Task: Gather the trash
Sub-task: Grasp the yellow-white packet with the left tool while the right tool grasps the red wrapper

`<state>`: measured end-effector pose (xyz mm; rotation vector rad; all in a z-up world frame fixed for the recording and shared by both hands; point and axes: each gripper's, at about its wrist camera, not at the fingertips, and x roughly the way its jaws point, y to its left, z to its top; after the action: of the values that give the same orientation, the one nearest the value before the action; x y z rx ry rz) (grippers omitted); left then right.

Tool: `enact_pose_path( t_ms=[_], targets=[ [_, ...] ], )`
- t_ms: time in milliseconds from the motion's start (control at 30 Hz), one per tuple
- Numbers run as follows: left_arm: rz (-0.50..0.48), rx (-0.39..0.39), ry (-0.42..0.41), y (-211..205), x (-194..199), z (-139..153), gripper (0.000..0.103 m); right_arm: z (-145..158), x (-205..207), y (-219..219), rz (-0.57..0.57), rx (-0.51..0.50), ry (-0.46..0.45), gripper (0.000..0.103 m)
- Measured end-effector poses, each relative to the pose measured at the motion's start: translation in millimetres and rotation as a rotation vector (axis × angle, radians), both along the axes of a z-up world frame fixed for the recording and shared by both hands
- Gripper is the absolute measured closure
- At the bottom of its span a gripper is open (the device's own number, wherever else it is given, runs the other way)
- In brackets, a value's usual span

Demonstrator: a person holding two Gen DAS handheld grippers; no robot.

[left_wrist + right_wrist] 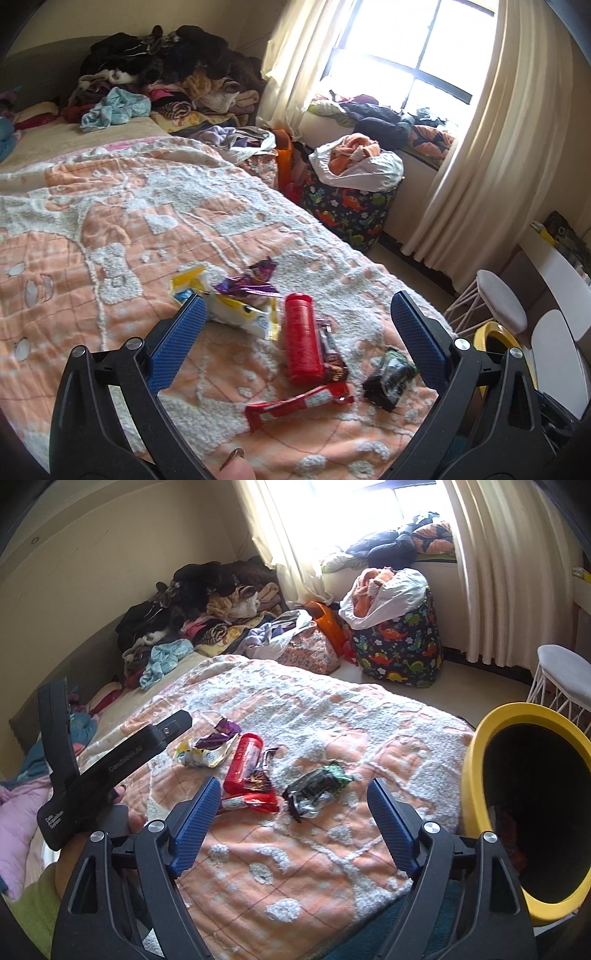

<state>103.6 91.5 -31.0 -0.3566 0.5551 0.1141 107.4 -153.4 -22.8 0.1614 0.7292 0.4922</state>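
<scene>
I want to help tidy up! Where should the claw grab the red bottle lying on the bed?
Grab the red bottle around its middle, coming from above with one finger on each long side. It lies flat on the blanket, and a brown wrapper touches its right side, so probably nudge in carefully there.

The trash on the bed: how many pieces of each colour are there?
Red: 2, the red bottle and the red wrapper
Purple: 1, the purple wrapper
Yellow and white: 1, the yellow-white packet
Brown: 1, the brown wrapper beside the bottle
Black and green: 1, the black-green packet
Total: 6
</scene>
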Motion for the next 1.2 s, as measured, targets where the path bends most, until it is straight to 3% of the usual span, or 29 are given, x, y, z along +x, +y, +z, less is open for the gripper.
enact_pose_path(
  t_ms=[267,800,933,1200],
  targets=[
    [0.078,-0.041,0.059,33.2,4.0,-19.3,0.011,-13.1,4.1,33.6,0.049,-0.028,0.041,0.023],
    [0.087,-0.267,0.205,59.7,30.8,-59.1,0.035,-53.0,38.4,67.9,0.025,-0.011,0.197,0.023],
    [0.095,-0.31,0.223,65.6,36.0,-66.5,0.037,-61.6,44.8,68.8,0.02,0.006,0.241,0.024],
    [0.095,-0.326,0.264,67.9,46.2,-75.9,0.038,-65.2,46.1,82.2,0.058,0.02,0.271,0.03]
  ],
)
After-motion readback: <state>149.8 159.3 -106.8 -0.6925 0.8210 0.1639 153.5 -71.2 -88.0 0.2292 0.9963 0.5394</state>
